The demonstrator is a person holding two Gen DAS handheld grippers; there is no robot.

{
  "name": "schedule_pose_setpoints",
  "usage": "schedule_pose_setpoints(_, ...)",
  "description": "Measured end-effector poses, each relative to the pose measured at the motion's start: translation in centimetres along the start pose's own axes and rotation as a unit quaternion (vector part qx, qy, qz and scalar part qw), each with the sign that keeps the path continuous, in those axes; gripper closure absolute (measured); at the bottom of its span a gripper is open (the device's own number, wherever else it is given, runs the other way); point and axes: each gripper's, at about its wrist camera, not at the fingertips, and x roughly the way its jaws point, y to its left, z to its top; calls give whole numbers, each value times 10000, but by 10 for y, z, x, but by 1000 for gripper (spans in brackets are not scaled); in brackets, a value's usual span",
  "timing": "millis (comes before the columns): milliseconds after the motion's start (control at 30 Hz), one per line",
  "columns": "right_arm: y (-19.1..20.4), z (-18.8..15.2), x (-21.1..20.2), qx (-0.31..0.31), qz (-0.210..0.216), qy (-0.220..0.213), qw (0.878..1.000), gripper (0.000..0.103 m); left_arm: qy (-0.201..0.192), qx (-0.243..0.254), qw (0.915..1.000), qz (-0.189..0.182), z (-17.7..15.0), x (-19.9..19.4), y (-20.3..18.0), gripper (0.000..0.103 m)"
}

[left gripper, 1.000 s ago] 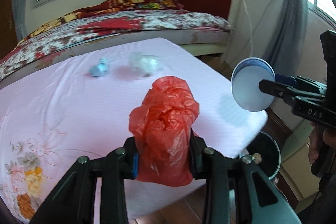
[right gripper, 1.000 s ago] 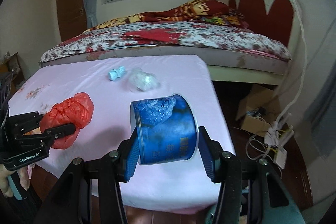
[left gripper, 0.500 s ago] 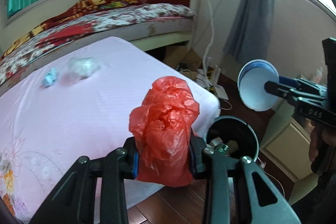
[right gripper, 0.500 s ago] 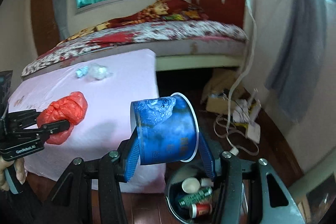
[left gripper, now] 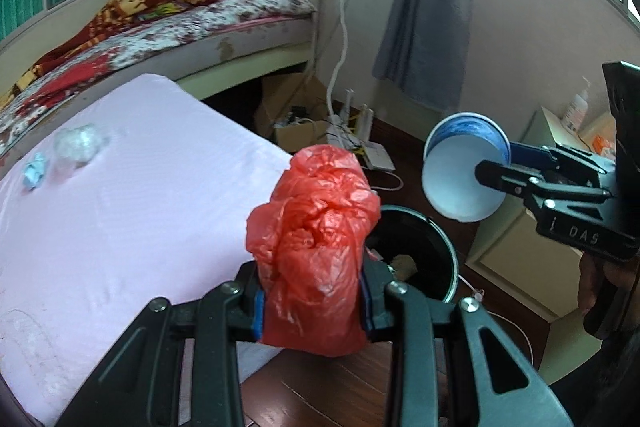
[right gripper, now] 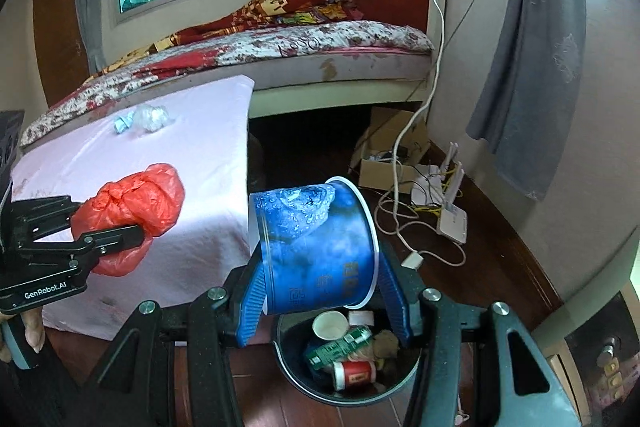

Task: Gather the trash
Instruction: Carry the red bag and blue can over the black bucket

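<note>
While the right gripper [right gripper: 320, 283] clamps its blue ribbed pads onto the sides of a blue printed paper cup [right gripper: 316, 247], the cup lies tipped on its side, its long axis running across the fingers and its white-rimmed mouth turned to the right in the right wrist view. Directly below those fingers sits the round dark trash bin [right gripper: 408, 371] on the wooden floor, already holding a small paper cup, a green wrapper and a red can. So the cup looks to be almost over the bin's opening, and I judge a simple release would drop it in.

Further left, the left gripper [left gripper: 312, 303] is squeezed tight around a crumpled red plastic bag [left gripper: 316, 247], which bulges up above the pads. From its own camera the bin [left gripper: 432, 239] shows just beyond and to the right of the bag, partly hidden behind it. That hand seems the farther of the two and needs to travel rightward first.

Out on the pink cloth-covered table [right gripper: 208, 155] a crumpled clear plastic wad [right gripper: 154, 117] and a small light-blue scrap [right gripper: 122, 123] lie touching or nearly so, well apart from both grippers.
</note>
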Motion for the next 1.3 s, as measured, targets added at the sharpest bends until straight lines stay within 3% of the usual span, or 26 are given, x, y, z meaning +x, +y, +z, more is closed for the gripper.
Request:
schedule_pose_setpoints(500, -51, -50, 14, 325, -307, 511, 9977, 49, 548, 353, 9968, -474, -10, 51, -52, 68)
schedule_pose_setpoints(900, -74, -86, 46, 351, -177, 985, 9944, 49, 1014, 611, 9894, -838, -19, 98, -70, 68)
schedule_pose_setpoints(1167, -79, -100, 87, 400, 12, 1325, 9904, 49, 1372, 479, 9840, -1033, -27, 133, -65, 67)
schedule_pose_setpoints(1267, -80, -107, 108, 446, 162, 1604, 9859, 48, 1421, 374, 9830, -1101, -29, 144, -63, 60)
schedule_pose_setpoints(1300, -80, -110, 117, 458, 134, 1749, 9834, 41, 1357, 338, 9847, -1042, -30, 147, -62, 37)
